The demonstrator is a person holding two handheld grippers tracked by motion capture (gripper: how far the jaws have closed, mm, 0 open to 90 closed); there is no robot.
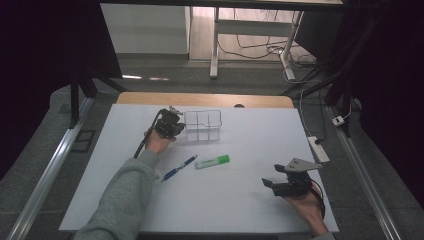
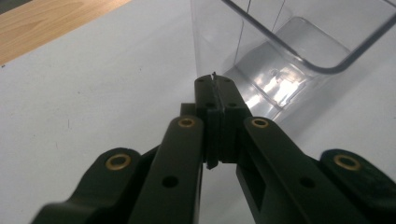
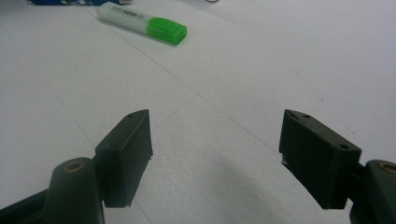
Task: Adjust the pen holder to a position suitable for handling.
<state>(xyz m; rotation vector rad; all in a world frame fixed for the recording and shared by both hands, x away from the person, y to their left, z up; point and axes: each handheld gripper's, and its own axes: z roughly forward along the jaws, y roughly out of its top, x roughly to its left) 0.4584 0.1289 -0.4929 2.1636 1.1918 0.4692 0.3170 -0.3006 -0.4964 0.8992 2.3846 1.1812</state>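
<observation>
Pen point(image 3: 60, 2) was cut off at the right gripper view's top edge. Left gripper point(image 2: 215, 81) was clamped on the clear organizer point(image 2: 280, 60) wall at the table's far side; right gripper point(image 3: 215, 154) gaped wide, holding nothing, near the highlighter point(image 3: 140, 22).

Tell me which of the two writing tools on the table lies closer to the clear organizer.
The green highlighter. It lies just below the clear organizer, while the blue pen sits farther left and lower, beside the left sleeve.

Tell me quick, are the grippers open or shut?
Left gripper: shut, holding nothing, beside the clear box.
Right gripper: open, empty.
</observation>
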